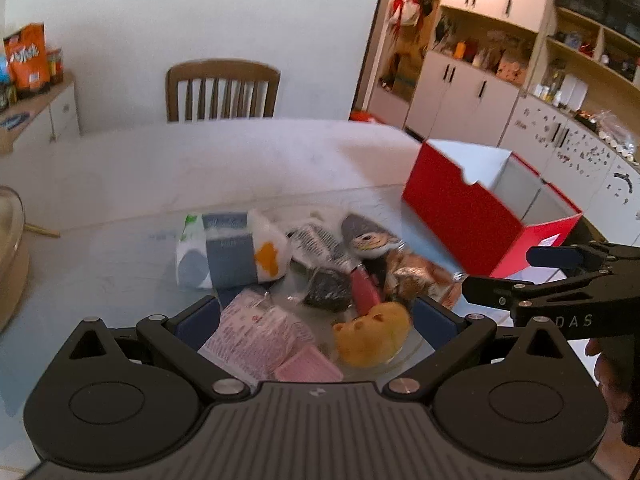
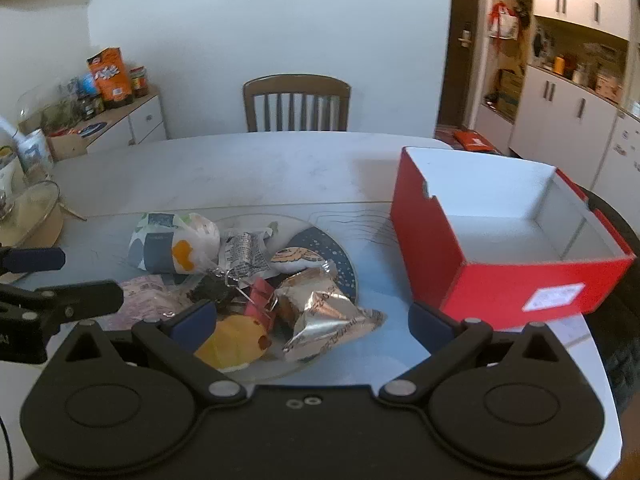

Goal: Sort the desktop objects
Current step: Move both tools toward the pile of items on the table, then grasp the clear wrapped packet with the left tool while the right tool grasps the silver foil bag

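I hold both hand-held grippers, left [image 1: 316, 316] and right [image 2: 312, 320], with jaws apart above the pile [image 2: 256, 276], ready to pick; the box [image 2: 500, 240] sits open beside it to receive items.

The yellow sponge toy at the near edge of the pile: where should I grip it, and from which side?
Grip the yellow sponge toy across its rounded body, coming from above on the near side. It lies at the pile's front edge, with the red clip crowding its far side.

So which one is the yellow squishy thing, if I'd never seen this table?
Find the red box, then the pile of small items left of it. At the pile's near edge, beside a crinkled foil packet, lies the yellow toy: the only rounded, plain yellow lump there.
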Motion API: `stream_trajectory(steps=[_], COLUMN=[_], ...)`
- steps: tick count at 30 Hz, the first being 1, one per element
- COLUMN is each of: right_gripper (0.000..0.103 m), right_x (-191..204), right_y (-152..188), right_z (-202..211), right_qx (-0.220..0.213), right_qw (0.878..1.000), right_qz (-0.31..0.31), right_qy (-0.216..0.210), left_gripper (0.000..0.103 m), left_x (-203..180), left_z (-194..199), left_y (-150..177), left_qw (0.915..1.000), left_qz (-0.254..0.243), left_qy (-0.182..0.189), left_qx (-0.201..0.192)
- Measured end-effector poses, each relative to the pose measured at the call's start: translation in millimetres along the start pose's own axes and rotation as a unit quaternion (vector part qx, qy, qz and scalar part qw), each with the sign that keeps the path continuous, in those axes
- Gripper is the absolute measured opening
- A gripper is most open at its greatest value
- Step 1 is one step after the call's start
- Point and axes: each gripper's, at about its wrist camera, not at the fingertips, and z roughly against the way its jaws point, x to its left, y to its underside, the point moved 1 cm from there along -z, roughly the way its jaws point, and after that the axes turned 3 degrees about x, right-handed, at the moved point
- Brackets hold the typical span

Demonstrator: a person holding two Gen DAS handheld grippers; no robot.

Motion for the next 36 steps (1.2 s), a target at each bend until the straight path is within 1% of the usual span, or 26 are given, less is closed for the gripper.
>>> stream_trajectory(steps=[1,4,7,11,19,21,26,29,30,33,36], right_gripper=[0.102,0.102,0.102,0.101,0.099,0.094,0.092,0.09,0.088,0.084,0.079], right_x=[-1,-2,-4,-13,-22,-24,-27,-26,-26,-28,-27], right_y=[-1,-3,-5,-8,-9,-7,-6,-6,-5,-5,-6], right_z=[-5,-21,-35,-52,-83,-89,-100,-107,-109,-113,-113], right_qx=[0.002,0.016,0.025,0.038,0.072,0.08,0.092,0.097,0.099,0.103,0.102], right_qw=[1.0,0.999,0.999,0.998,0.995,0.994,0.993,0.992,0.992,0.992,0.992], right_qz=[0.004,0.02,0.035,0.04,0.053,0.056,0.056,0.063,0.065,0.056,0.057], right_qy=[-0.005,-0.021,-0.024,-0.028,-0.04,-0.04,-0.041,-0.042,-0.041,-0.043,-0.049], left_gripper=[0.103,0.103,0.103,0.103,0.103,0.102,0.102,0.096,0.095,0.093,0.086], left_x=[1,6,8,15,29,32,40,42,42,41,40], left_z=[-4,-17,-28,-40,-63,-67,-73,-75,-75,-75,-75], left_y=[1,2,4,6,9,10,10,11,11,12,11], left_qw=[1.0,0.9988,0.9964,0.9946,0.9937,0.9936,0.9942,0.9943,0.9943,0.9945,0.9947], left_qz=[-0.005,-0.044,-0.08,-0.096,-0.094,-0.09,-0.074,-0.067,-0.065,-0.065,-0.063], left_qy=[-0.005,-0.019,-0.027,-0.034,-0.021,-0.019,-0.012,-0.008,-0.008,-0.01,-0.012], left_qx=[0.001,0.005,0.01,0.021,0.057,0.066,0.076,0.083,0.084,0.082,0.081])
